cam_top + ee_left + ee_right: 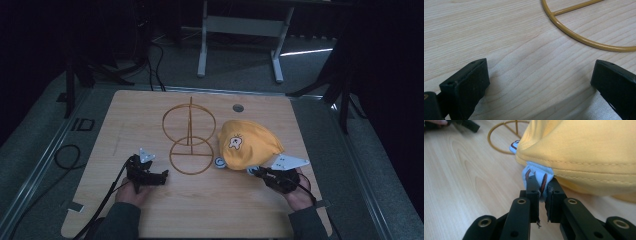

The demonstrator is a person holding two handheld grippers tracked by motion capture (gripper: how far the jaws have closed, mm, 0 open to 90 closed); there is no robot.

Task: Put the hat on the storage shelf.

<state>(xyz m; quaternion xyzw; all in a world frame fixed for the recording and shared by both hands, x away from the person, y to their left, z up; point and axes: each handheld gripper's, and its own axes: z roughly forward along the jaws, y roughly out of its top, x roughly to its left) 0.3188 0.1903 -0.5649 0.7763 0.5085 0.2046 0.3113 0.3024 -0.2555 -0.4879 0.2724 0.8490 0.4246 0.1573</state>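
Pale-blue tab (537, 178) between right jaws

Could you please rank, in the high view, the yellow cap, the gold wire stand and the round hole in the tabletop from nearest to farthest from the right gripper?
1. Yellow cap: its edge sits in the right gripper.
2. Gold wire stand: left of the cap, mid-table.
3. Round hole: near the far edge.
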